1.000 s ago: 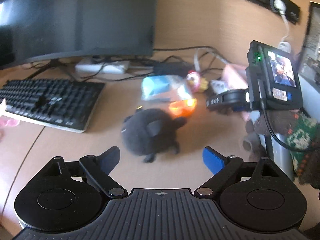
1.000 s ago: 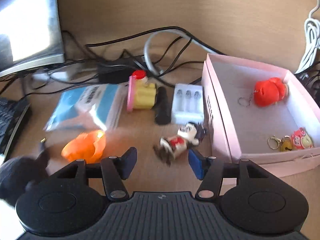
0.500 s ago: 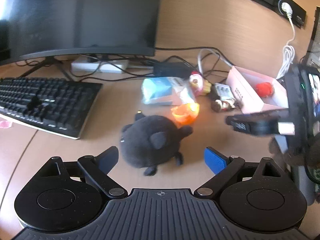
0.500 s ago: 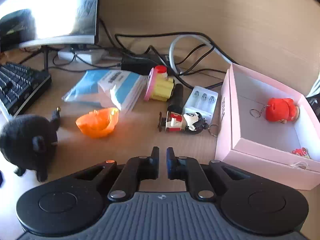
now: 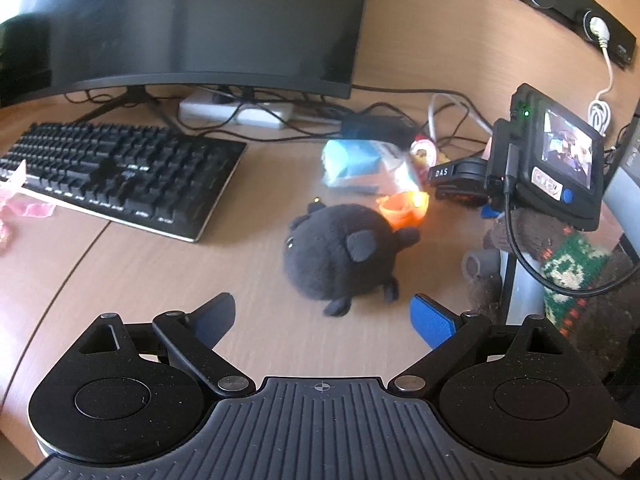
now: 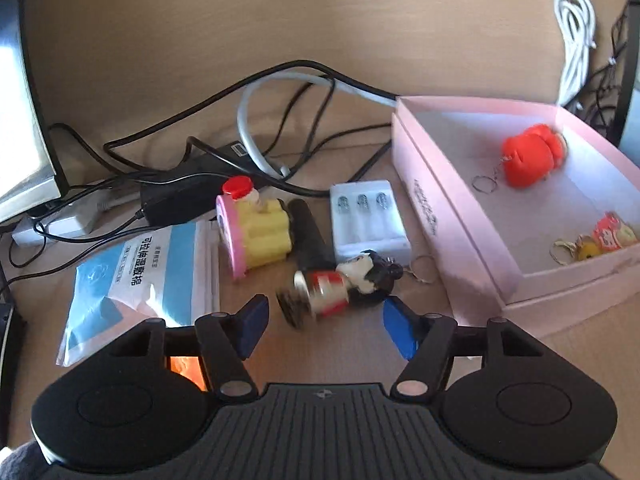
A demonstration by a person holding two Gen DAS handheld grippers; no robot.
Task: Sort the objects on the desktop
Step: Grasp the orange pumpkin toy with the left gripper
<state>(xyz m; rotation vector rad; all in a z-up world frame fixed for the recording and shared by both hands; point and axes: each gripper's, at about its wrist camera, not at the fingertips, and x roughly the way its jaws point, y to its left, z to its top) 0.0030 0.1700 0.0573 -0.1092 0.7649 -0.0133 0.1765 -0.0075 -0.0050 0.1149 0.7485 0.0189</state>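
Note:
In the right wrist view my right gripper is open, its blue pads on either side of a small cartoon figure keychain lying on the desk, not touching it. A pink box to the right holds a red keychain toy and small charms. In the left wrist view my left gripper is open and empty just in front of a black plush toy. The right gripper's body shows at the right there.
A yellow-pink toy, a black cylinder, a white battery case, a blue-white packet and an orange bowl lie around. Keyboard, monitor, cables and a brown plush border the area.
My right gripper has opened from shut and moved forward, now straddling the figure keychain. My left gripper stays open near the black plush.

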